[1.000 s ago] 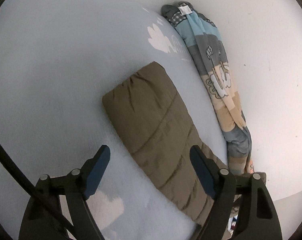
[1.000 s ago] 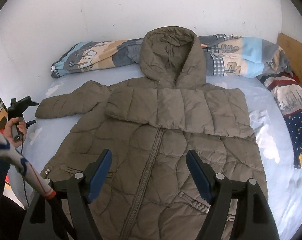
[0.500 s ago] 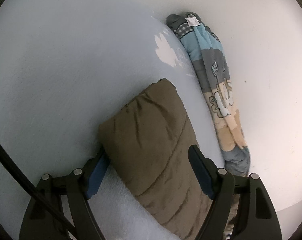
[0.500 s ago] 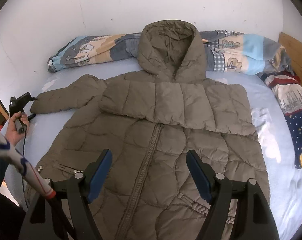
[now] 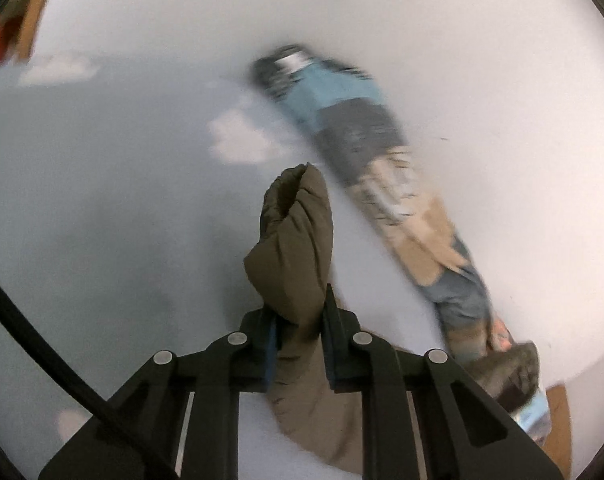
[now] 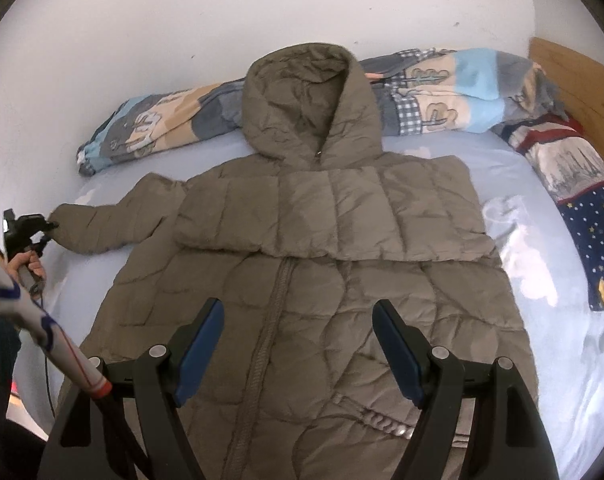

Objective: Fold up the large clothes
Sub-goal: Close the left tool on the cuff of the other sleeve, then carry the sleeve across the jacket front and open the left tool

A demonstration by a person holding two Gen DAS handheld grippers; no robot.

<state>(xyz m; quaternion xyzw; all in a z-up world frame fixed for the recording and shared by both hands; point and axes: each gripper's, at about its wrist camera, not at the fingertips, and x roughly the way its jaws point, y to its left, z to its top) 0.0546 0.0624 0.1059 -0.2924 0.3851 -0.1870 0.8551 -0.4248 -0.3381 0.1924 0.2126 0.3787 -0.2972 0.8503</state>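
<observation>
An olive hooded puffer jacket (image 6: 322,280) lies face up on the pale blue bed (image 6: 542,240), hood toward the wall. One sleeve lies folded across the chest. The other sleeve (image 6: 102,228) stretches to the left. My left gripper (image 5: 298,332) is shut on that sleeve's cuff (image 5: 298,240), which bunches between its fingers; the view is blurred. It also shows in the right wrist view (image 6: 48,226). My right gripper (image 6: 298,344) is open and empty, hovering above the jacket's lower front.
A rolled patterned blanket (image 6: 162,120) lies along the white wall (image 6: 182,20) behind the hood. A starry red-and-blue pillow (image 6: 582,208) lies at the right by a wooden headboard (image 6: 574,80). The person's arm (image 6: 22,300) is at the left.
My left gripper moved onto the sleeve cuff and closed on it, bunching it. My right gripper drew a little closer over the jacket and stayed open.
</observation>
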